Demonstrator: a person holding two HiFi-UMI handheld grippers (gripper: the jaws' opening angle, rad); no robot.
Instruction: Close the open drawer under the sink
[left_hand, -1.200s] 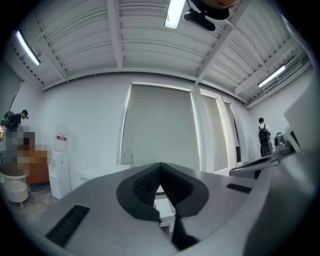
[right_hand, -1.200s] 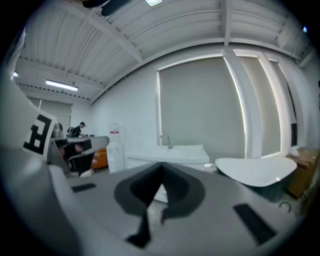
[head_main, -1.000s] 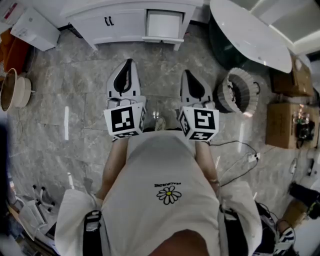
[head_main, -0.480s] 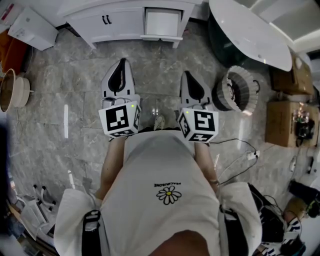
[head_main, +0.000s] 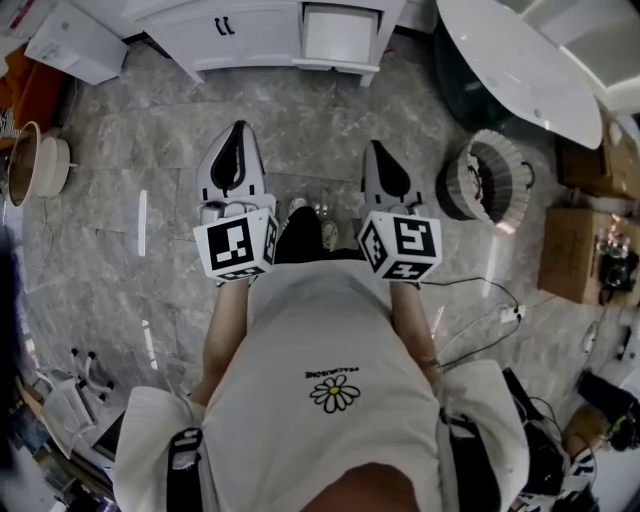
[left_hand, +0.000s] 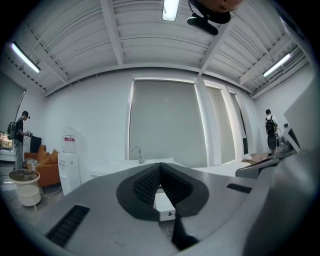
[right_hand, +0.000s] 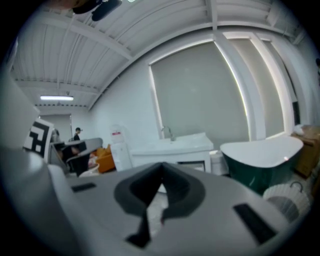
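Observation:
The white vanity cabinet (head_main: 250, 35) stands at the far side of the marble floor, and its right drawer (head_main: 340, 38) is pulled out. I hold both grippers level in front of my body, well short of it. My left gripper (head_main: 238, 135) points at the cabinet with its jaws shut and nothing in them; in the left gripper view the drawer (left_hand: 165, 206) shows just below the joined tips of that gripper (left_hand: 160, 166). My right gripper (head_main: 376, 150) is shut and empty too; in its own view the gripper (right_hand: 162, 178) has the open drawer (right_hand: 192, 165) slightly to its right.
A dark green and white bathtub (head_main: 520, 70) stands right of the cabinet, with a woven basket (head_main: 487, 180) beside it. Cardboard boxes (head_main: 590, 255) and cables (head_main: 480, 310) lie at the right. A round stool (head_main: 35, 170) and a white box (head_main: 75, 45) sit at the left.
The cabinet has slid toward the top of the head view. A dark shoe now shows between the grippers. The right gripper has sunk a little; both stay shut.

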